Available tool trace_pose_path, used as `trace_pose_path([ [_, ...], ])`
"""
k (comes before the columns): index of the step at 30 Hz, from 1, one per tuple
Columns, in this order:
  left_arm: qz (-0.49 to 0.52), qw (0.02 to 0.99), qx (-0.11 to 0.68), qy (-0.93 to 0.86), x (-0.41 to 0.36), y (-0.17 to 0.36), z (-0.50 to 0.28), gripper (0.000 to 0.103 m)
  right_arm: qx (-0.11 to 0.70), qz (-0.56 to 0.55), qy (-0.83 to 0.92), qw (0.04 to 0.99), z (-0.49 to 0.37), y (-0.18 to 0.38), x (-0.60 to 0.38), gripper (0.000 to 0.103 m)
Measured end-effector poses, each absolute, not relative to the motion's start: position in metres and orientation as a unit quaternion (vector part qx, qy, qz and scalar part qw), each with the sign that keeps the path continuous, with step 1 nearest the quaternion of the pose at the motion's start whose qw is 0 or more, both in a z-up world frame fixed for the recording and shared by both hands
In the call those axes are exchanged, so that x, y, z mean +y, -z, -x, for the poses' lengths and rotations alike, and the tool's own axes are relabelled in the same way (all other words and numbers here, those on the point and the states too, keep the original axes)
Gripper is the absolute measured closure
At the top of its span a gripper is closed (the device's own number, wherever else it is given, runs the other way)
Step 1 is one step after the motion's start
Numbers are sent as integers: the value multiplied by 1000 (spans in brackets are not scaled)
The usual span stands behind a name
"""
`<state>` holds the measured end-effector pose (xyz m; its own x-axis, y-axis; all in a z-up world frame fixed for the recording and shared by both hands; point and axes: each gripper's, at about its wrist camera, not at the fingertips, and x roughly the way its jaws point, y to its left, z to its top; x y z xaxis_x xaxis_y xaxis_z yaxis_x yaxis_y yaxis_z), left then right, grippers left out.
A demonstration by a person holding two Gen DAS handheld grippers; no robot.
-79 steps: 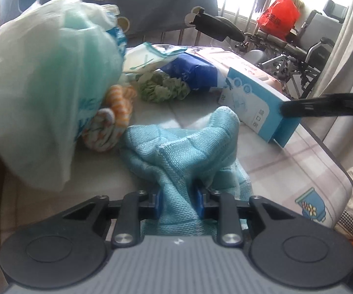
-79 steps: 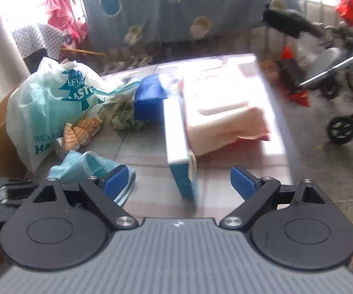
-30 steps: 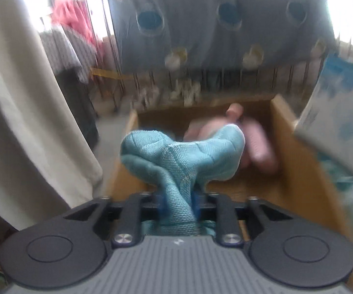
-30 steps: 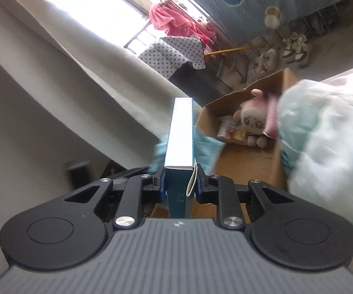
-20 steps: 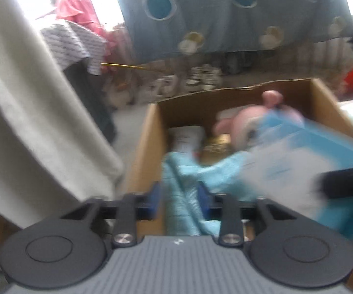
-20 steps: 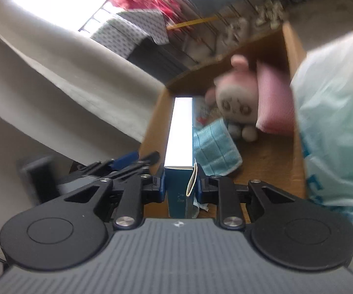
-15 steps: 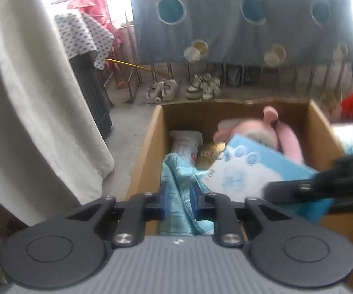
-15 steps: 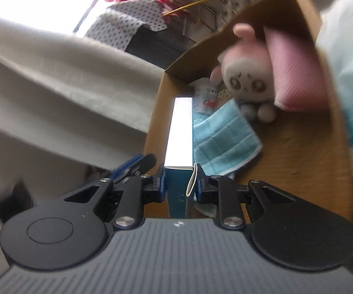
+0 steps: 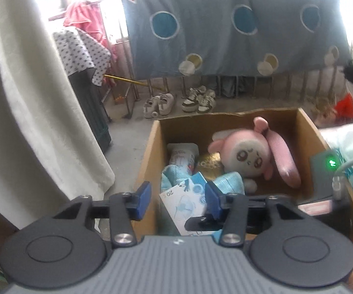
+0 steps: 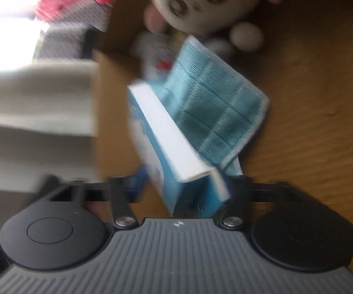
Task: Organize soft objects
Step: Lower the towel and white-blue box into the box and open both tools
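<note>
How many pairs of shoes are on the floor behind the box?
2. A white pair sits on the floor past the cardboard box, and a darker-trimmed pair is just right of it, under the hanging blue blanket. The box may hide others.

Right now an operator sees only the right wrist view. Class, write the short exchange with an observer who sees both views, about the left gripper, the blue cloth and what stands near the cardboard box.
Operator: Is the left gripper gripping the cloth?
Observer: No. The left gripper has its jaws opening and its pads press on nothing; the blue cloth lies down in the cardboard box.
Operator: What is beside the box?
Observer: A pale plastic bag bulges just past its right wall.
Operator: And beyond it?
Observer: Two pairs of shoes stand on the floor behind its far wall.
</note>
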<state>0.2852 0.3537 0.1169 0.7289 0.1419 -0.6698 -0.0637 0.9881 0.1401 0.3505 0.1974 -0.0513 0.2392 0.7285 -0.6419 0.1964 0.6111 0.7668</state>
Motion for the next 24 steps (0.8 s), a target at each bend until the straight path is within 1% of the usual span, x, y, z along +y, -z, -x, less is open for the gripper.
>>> trace_pose_path([
  [3, -60, 922, 378, -64, 352, -119, -288, 53, 569, -338, -186, 726, -346, 29, 196, 22],
  [4, -56, 920, 382, -64, 354, -119, -287, 53, 556, -329, -194, 739, -344, 19, 192, 17],
  [6, -40, 918, 388, -66, 360, -119, -285, 53, 543, -335, -197, 744, -340, 8, 181, 12],
  [9, -9, 908, 415, -63, 368, -113, -287, 51, 545, -381, -180, 725, -334, 3, 160, 13],
  [12, 10, 890, 451, -63, 365, -96, -301, 42, 534, -413, -137, 725, -324, 11, 144, 18],
  [14, 20, 882, 466, -69, 362, -82, -313, 26, 541, -456, -112, 698, -320, 25, 131, 23],
  [15, 16, 875, 479, -71, 359, -74, -321, 23, 541, -455, -104, 699, -319, 26, 131, 33],
  [16, 11, 868, 491, -77, 357, -65, -329, 23, 539, -443, -104, 709, -318, 24, 135, 40],
  [17, 17, 863, 498, -81, 359, -60, -335, 28, 536, -431, -98, 719, -318, 22, 137, 48],
  [18, 20, 859, 504, -91, 361, -54, -341, 29, 533, -438, -99, 717, -318, 23, 136, 51],
  [19, 16, 857, 507, -97, 363, -49, -345, 31, 535, -440, -107, 713, -320, 24, 136, 51],
  [21, -20, 862, 497, -93, 360, -45, -352, 47, 533, -434, -121, 716, -324, 25, 139, 52],
  [22, -32, 861, 500, -87, 359, -44, -356, 72, 528, -437, -128, 717, -323, 22, 139, 52],
  [23, -48, 859, 503, -83, 358, -44, -360, 81, 529, -436, -132, 716, -324, 22, 141, 52],
  [24, -73, 858, 502, -80, 355, -44, -363, 87, 533, -435, -137, 713, -327, 22, 142, 52],
])
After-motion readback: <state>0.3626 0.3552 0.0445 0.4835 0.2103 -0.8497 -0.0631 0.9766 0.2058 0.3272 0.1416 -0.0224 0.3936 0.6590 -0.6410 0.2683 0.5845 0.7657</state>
